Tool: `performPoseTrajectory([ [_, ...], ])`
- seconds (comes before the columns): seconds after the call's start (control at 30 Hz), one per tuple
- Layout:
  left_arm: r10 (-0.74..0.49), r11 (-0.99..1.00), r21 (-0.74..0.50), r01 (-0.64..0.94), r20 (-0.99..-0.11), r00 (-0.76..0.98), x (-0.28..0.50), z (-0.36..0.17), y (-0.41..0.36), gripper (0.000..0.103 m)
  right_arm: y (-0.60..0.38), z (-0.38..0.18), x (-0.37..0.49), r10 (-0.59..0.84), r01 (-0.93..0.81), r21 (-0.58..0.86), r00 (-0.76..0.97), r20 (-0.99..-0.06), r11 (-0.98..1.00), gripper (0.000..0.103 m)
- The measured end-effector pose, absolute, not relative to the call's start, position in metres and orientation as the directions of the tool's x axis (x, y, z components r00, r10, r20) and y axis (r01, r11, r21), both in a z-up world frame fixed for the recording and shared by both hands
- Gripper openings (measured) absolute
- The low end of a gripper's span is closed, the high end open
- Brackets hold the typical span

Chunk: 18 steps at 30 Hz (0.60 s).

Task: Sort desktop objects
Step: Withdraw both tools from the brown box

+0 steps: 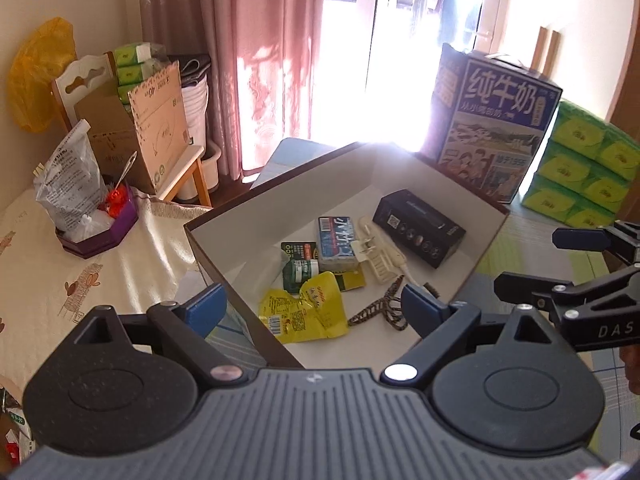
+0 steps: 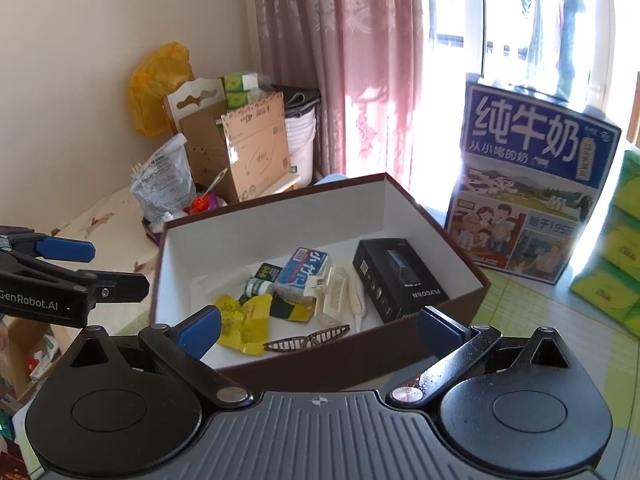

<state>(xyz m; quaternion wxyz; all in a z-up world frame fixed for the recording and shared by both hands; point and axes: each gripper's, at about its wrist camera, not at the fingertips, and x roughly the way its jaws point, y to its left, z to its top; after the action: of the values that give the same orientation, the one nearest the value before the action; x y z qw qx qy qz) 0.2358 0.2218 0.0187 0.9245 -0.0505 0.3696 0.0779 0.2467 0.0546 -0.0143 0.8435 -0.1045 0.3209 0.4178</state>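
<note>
Brown box (image 2: 320, 364), white-lined, open-topped, serves as the collecting bin on the worktop (image 2: 540, 320); it is the landmark.

Inside it: black FLYCO carton (image 2: 396, 280) at the right wall; blue-and-white packet (image 2: 304, 276) mid-floor, cream comb (image 2: 334, 294) just beside it; yellow sachet (image 2: 244, 322) and patterned hair clip (image 2: 308, 342) toward the near wall. The gathered items suggest sorting is well along.

Left gripper (image 1: 314, 308) hangs above the box's near-left corner, fingers spread wide, nothing between them. Right gripper (image 2: 320, 326) hangs over the near wall, likewise wide apart and empty.

Behind the box, right: milk carton (image 2: 536, 184) reading 纯牛奶. Left gripper's arm reads "GenRobot.AI".
</note>
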Motion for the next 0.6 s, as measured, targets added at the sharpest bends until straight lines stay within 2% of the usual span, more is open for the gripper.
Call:
performPoseTrajectory([
  [0.6,0.147,0.974,-0.025,-0.224,-0.681,0.717,0.149,0.037,0.172,0.092,-0.015,0.006,0.166,0.67,-0.786,0.105,0.44,-0.598,0.61,0.101],
])
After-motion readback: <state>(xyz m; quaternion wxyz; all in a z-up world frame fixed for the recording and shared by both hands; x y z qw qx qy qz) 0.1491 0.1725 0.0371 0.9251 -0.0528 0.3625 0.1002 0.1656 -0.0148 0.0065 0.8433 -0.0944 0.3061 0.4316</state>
